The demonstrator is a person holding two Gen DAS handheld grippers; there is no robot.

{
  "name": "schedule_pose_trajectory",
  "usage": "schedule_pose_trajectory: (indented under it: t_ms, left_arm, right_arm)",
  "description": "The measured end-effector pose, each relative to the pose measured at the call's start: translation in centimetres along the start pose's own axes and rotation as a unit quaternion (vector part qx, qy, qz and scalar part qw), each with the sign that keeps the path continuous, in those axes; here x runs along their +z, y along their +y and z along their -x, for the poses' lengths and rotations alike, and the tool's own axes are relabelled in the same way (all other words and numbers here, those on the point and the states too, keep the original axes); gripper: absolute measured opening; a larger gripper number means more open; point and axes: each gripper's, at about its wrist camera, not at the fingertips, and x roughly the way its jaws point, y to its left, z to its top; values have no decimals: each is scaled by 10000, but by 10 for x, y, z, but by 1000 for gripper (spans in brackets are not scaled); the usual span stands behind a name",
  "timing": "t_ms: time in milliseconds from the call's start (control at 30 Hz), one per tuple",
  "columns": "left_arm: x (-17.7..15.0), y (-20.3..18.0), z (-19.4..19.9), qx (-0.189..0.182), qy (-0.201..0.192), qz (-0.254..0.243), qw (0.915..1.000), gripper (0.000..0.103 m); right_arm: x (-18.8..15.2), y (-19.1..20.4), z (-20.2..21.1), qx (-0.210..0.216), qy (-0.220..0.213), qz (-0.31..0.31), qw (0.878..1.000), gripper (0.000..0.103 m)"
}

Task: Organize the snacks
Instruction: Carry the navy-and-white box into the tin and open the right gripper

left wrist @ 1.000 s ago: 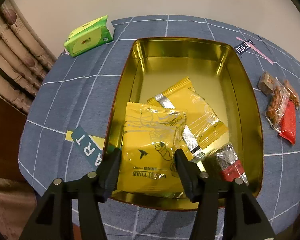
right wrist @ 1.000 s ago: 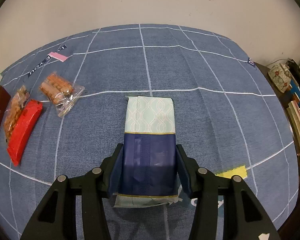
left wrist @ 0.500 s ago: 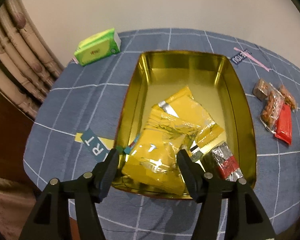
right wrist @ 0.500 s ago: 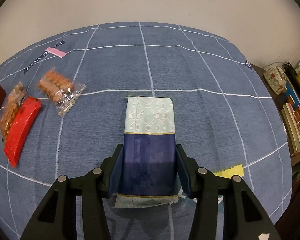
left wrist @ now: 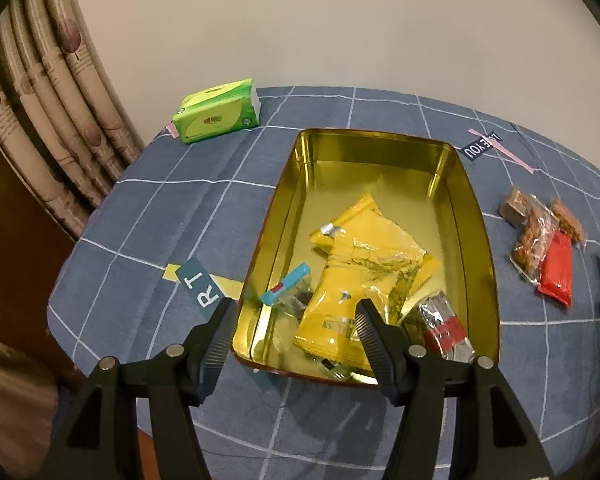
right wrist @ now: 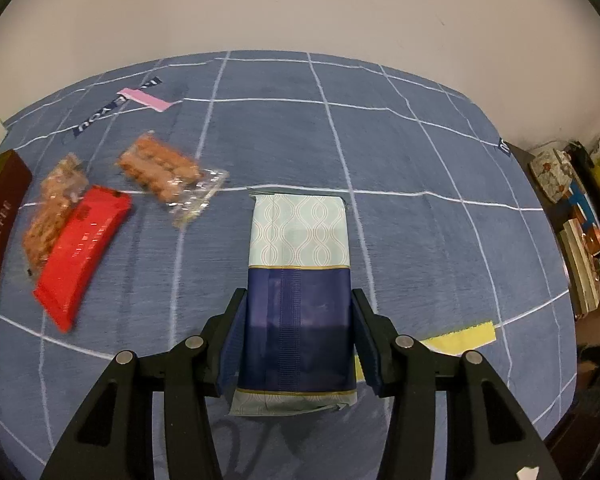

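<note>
In the left wrist view a gold tin [left wrist: 476,216] lies on the blue checked cloth. It holds two yellow packets [left wrist: 340,300] [left wrist: 364,224], a small blue-ended packet [left wrist: 286,290] and a silver and red packet [left wrist: 444,328]. My left gripper [left wrist: 294,306] hovers open over the tin's near end with nothing between its pads. The right wrist view shows my right gripper [right wrist: 299,294] shut on a navy and pale blue packet [right wrist: 299,236], held above the cloth. A red packet [right wrist: 82,256] and two clear bags of nuts [right wrist: 168,172] [right wrist: 56,208] lie to its left.
A green tissue pack [left wrist: 216,116] sits at the far left of the table by a curtain [left wrist: 40,120]. The tin's dark red outer wall [right wrist: 0,248] shows at the left edge of the right wrist view. A shelf of books [right wrist: 580,248] stands past the table's right edge.
My left gripper let go of the top yellow packet, which now lies tilted in the tin, and drew back and up. My right gripper carried its packet leftward, towards the loose snacks.
</note>
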Motion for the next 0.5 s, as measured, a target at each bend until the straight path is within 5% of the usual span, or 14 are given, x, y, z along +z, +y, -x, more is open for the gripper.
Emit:
schedule_pose_trajectory:
  t_ms: [500]
  left_arm:
    - [7,16,13,162,-253,143,9994,63]
  right_arm:
    - [6,89,59,815,-309,390,9954,46]
